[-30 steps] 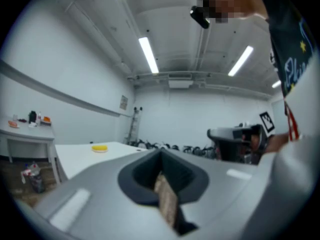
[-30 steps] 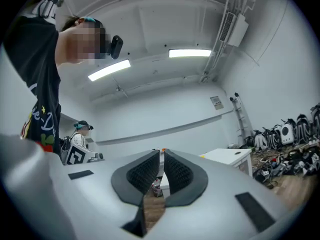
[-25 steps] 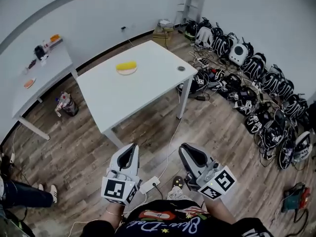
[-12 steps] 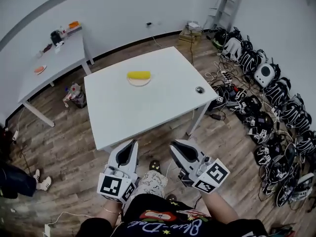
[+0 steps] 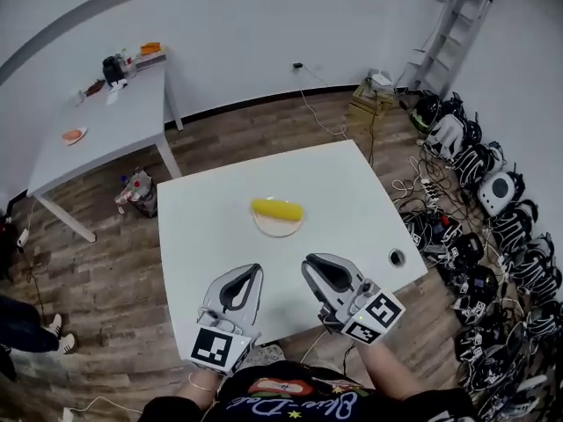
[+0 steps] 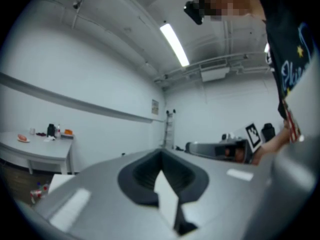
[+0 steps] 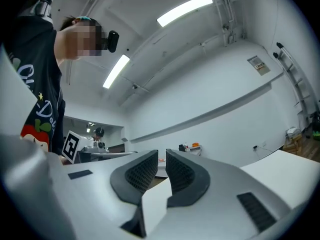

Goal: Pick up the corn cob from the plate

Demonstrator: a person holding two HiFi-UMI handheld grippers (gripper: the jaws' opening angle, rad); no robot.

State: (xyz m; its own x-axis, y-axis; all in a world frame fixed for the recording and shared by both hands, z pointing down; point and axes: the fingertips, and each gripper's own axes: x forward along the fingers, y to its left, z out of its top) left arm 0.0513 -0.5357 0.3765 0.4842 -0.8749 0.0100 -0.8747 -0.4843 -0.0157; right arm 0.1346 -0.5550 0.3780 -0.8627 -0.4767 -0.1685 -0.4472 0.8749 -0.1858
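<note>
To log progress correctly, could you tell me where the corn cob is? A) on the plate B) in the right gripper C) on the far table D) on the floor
A: the corn cob lies on the plate on the near white table.

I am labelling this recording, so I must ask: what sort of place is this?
Probably a robotics lab or workshop: plain white tables, many black-and-white devices with cables heaped along the wall, and a ladder.

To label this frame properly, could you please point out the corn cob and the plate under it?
corn cob (image 5: 277, 209), head view, middle of the cob.
plate (image 5: 277, 229), head view, bare near rim.
</note>
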